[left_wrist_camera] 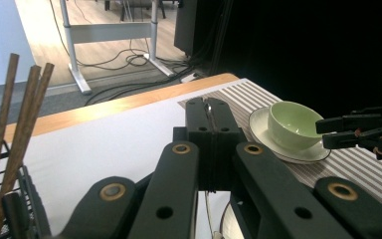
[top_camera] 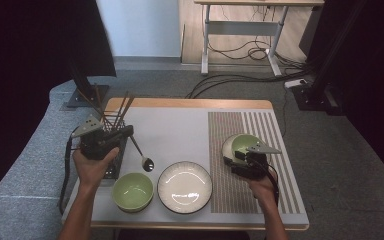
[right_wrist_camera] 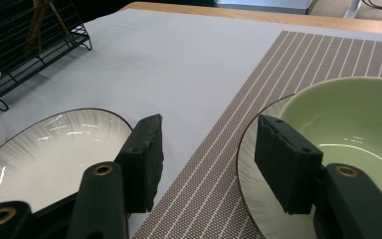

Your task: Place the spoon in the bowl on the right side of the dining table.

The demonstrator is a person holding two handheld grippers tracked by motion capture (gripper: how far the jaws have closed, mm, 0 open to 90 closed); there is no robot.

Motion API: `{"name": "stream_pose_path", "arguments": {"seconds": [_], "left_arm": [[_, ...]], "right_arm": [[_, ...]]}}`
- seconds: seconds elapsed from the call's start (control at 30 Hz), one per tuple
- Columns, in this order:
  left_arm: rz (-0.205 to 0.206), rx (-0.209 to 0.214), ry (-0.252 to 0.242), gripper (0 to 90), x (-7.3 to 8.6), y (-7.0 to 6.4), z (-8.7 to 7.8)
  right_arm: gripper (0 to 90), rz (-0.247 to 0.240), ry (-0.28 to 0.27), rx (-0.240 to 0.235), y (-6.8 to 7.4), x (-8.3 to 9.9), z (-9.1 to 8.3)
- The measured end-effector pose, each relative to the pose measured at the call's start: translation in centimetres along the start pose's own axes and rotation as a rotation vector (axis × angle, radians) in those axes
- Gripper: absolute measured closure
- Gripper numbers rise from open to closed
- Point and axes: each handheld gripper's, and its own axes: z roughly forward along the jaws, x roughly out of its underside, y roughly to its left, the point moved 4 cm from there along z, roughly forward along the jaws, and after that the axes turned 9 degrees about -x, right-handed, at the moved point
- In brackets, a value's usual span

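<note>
1. At nine o'clock on the table in the high view: the left gripper (top_camera: 111, 138) holds a metal spoon (top_camera: 143, 156) by the handle, bowl end hanging toward five o'clock, just beside a black wire rack (top_camera: 114, 165) with wooden chopsticks (top_camera: 122, 109) standing in it. At six o'clock sit a green bowl (top_camera: 132, 191) and, to its three o'clock, an empty white plate (top_camera: 185, 187), close together. At three o'clock, on the striped placemat (top_camera: 230, 165), a second green bowl (top_camera: 243, 144) rests on a saucer (top_camera: 226, 149), with the right gripper (top_camera: 238, 160) at its near rim.

2. Left gripper view: jaws closed tight, a thin sliver of the spoon's handle (left_wrist_camera: 208, 107) pinched at twelve o'clock. Chopsticks at nine o'clock. The placemat bowl and saucer lie at two o'clock, the right gripper touching or nearly touching their edge.

3. Right gripper view: jaws spread wide, empty. The saucer rim lies between them; the bowl fills three o'clock, the white plate seven o'clock, the rack eleven o'clock.

4. Progress, judged: one bowl is already set on its saucer on the placemat; the spoon is lifted but not yet placed. The other bowl and plate appear left to arrange.
</note>
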Motion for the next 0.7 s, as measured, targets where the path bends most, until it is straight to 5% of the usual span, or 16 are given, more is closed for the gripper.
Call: {"name": "stream_pose_path", "arguments": {"seconds": [0.7], "left_arm": [[0.011,0.031,0.019,90.0,0.1,-1.5,1.6]], "right_arm": [[44.8,-0.046,-0.002,-0.024,1.6,-0.5,0.4]]}}
